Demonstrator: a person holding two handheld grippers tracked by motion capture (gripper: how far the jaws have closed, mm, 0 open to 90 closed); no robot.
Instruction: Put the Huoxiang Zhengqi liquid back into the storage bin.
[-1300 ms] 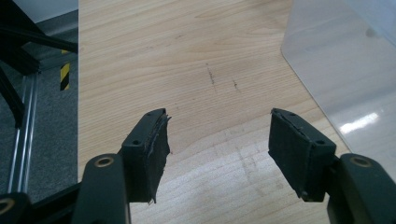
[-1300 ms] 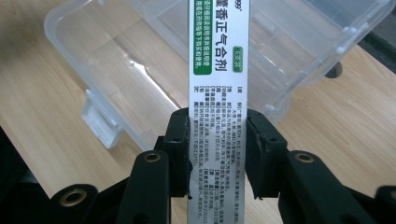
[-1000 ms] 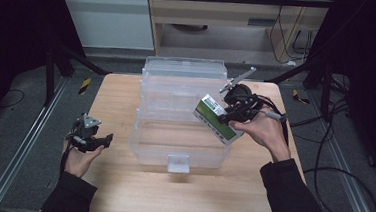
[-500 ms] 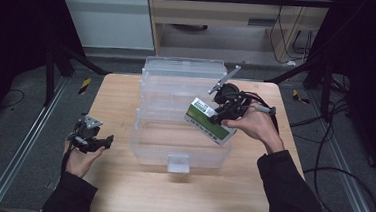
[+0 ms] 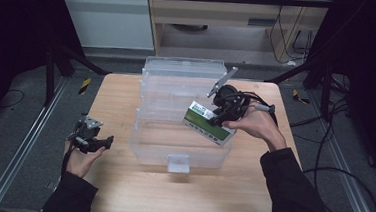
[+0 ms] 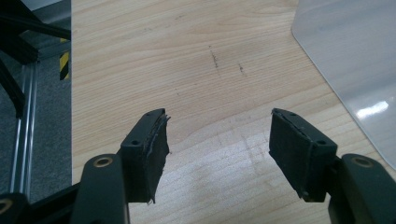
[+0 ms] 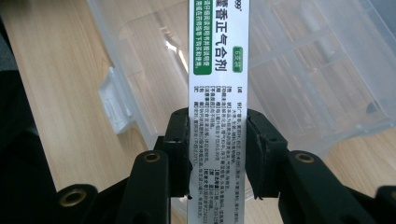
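A green and white medicine box [image 5: 209,123] hangs tilted over the right part of a clear plastic storage bin [image 5: 178,150] at the table's middle. My right gripper [image 5: 219,119] is shut on the box's narrow sides. In the right gripper view the box [image 7: 218,98] runs up between both pads, its printed side facing me, with the bin's latch [image 7: 115,105] and open inside below it. My left gripper [image 5: 107,141] rests low at the table's left, held in a hand, apart from the bin. Its jaws stand open [image 6: 217,140] over bare wood.
The bin's clear lid [image 5: 184,73] stands open behind it toward the far edge. A corner of clear plastic [image 6: 355,70] lies to the right of the left gripper. Dark frame legs and cables [image 5: 335,121] flank the wooden table [image 5: 135,192].
My right gripper has carried the medicine box leftward and a little lower, over the bin's right side. The left gripper has kept still.
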